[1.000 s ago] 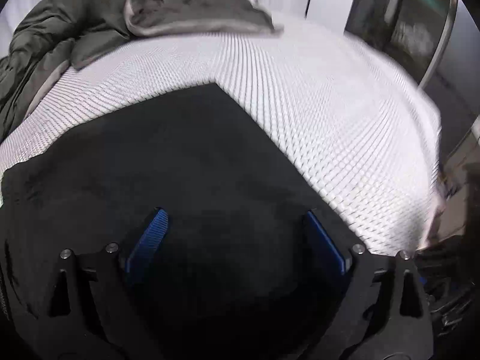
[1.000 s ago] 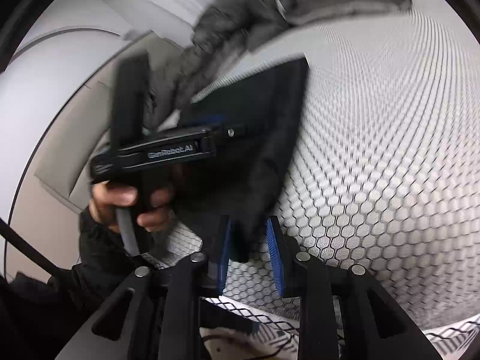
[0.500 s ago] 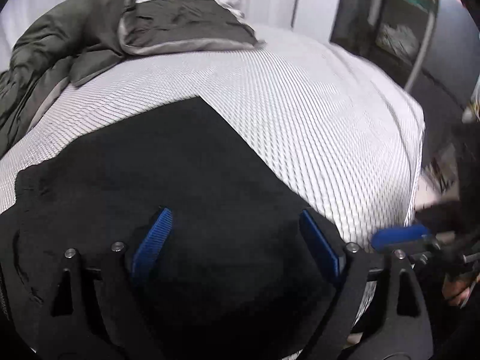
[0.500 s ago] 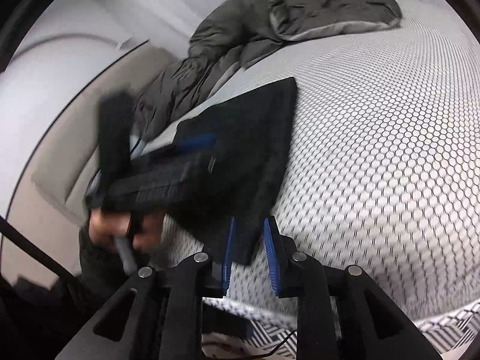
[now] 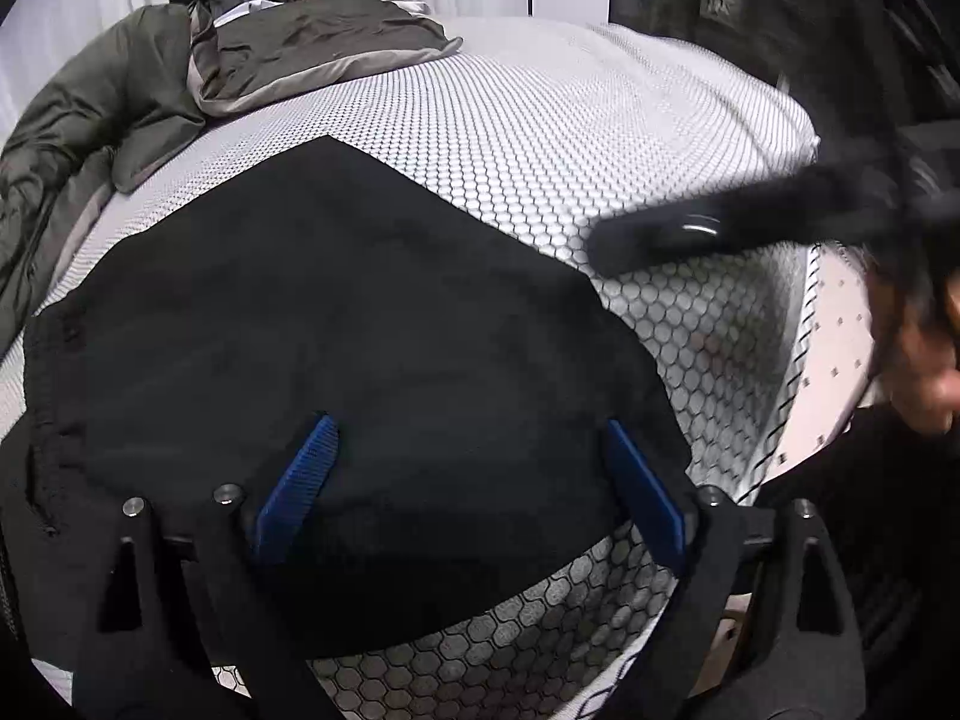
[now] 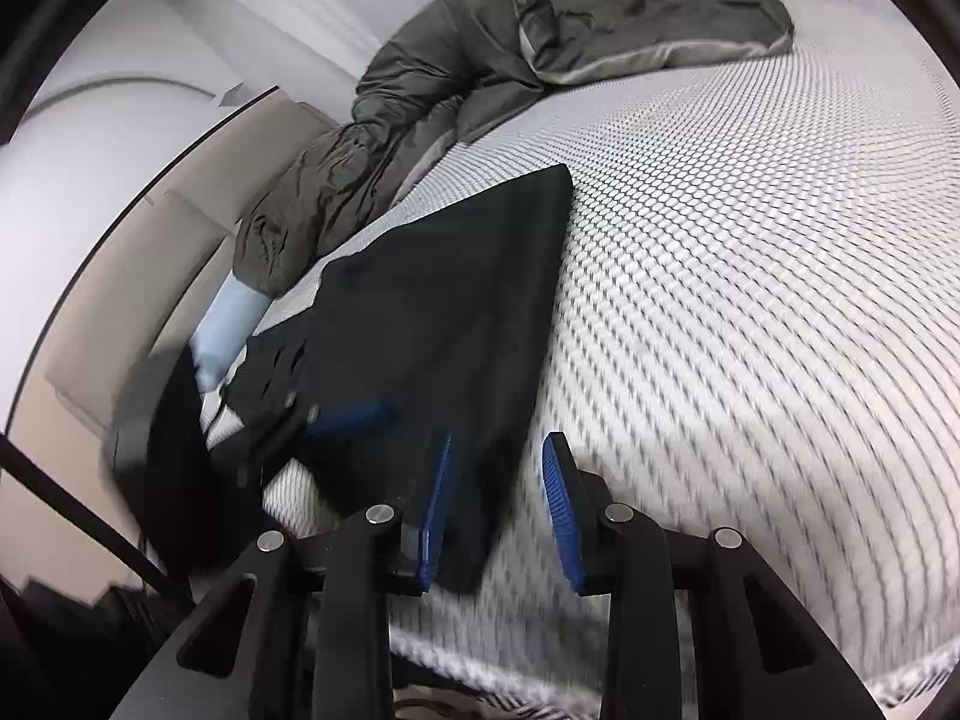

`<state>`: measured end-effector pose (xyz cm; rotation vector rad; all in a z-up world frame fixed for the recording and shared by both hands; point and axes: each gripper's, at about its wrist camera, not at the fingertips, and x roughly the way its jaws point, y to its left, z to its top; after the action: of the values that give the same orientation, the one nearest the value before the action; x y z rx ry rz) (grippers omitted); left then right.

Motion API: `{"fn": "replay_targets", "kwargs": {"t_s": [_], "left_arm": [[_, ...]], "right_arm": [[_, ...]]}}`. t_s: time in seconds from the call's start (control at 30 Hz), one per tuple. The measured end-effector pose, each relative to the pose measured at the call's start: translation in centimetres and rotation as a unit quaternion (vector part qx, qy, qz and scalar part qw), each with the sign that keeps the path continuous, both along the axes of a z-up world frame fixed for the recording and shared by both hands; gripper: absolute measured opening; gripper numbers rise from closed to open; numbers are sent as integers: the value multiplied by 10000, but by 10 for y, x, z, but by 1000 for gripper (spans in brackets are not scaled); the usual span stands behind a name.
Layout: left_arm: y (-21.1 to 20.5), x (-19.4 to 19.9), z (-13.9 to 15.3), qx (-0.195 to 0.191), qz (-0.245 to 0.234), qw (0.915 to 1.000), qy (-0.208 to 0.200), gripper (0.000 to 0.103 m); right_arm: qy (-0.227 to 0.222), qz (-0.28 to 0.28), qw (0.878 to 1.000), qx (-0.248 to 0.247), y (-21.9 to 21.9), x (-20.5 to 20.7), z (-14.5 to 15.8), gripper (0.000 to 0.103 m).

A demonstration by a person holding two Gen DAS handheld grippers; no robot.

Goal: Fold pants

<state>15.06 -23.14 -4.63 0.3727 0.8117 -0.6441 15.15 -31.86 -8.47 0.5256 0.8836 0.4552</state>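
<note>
Left wrist view shows the left gripper point(image 5: 468, 480) with its fingers wide apart, hanging over the black pants point(image 5: 336, 348) and holding nothing. The pants lie folded flat on the white bed point(image 5: 600, 138), near its edge. Right wrist view shows the right gripper point(image 6: 498, 504) opening its fingers, letting go of the pants' corner. This fold looks done. Next, both grippers likely need a fresh edge to fold again.

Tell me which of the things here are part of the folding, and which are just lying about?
Part of the job:
- black pants
- left claw, open
- right claw, opening around the pants' edge

Lying about:
- grey duvet
- pale blue item
- mattress beneath
</note>
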Motion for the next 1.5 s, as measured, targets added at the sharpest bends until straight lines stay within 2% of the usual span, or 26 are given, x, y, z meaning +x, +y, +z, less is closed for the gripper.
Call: {"fn": "replay_targets", "kwargs": {"t_s": [0.13, 0.27, 0.33, 0.5, 0.63, 0.7, 0.8, 0.83, 0.93, 1.03, 1.07, 1.1, 1.13, 1.2, 1.27, 1.37, 1.43, 1.47, 1.5], "left_arm": [[-6, -4, -5, 175, -16, 9998, -64, 94], [-13, -7, -13, 354, -14, 9992, -179, 95], [-13, -6, -13, 324, -36, 9994, -135, 95], [-7, -12, -16, 298, -127, 9994, -108, 96], [0, -15, -15, 176, -282, 9994, -100, 97], [13, -15, -5, -127, -407, 9991, -2, 95], [50, -6, 20, -876, -344, 9954, 160, 95], [69, 0, 31, -1128, -191, 9934, 118, 95], [122, 20, 50, -1420, 584, 9880, -189, 96], [171, 44, 55, -1455, 1513, 9769, -391, 96], [183, 50, 54, -1421, 1740, 9734, -440, 96], [197, 56, 53, -1378, 1955, 9696, -508, 96], [210, 62, 50, -1341, 2153, 9657, -560, 96], [242, 77, 40, -1433, 2692, 9514, -428, 96], [262, 87, 30, -1606, 2862, 9445, -159, 95], [264, 92, 15, -1144, 3008, 9468, -82, 92], [261, 96, 12, -1128, 2879, 9510, 61, 91], [255, 100, 10, -1155, 2753, 9542, 165, 88], [249, 98, 7, -1108, 2592, 9591, 263, 83]], "right_arm": [[400, 317, 9986, -104, 20, 47, -16, 31], [608, 494, 9969, -114, 10, 89, -25, 31], [617, 565, 9963, -188, 11, 112, -22, 29], [652, 694, 9945, -444, 22, 214, -17, 18], [578, 554, 9950, -596, 29, 272, -15, 19], [491, 411, 9956, -684, 26, 272, -3, 25], [372, 191, 9985, -340, 14, 243, 16, 55], [304, 166, 9991, -227, 7, 224, 22, 57], [225, 222, 9995, -9, -3, 166, 20, 57], [507, 433, 9978, 23, 13, 150, -3, 55], [574, 541, 9969, 44, 19, 150, -10, 48], [638, 592, 9962, 50, 24, 152, -16, 29], [694, 618, 9957, 67, 28, 159, -22, 18], [564, 631, 9964, 93, 28, 166, -21, 9], [383, 527, 9978, -111, 23, 173, -14, 9], [445, 512, 9965, -498, 17, 181, -10, 15], [493, 358, 9960, -646, 17, 172, 3, 19], [393, 293, 9955, -805, 18, 164, 10, 20], [162, 225, 9940, -1054, 20, 150, 23, 26]]}}
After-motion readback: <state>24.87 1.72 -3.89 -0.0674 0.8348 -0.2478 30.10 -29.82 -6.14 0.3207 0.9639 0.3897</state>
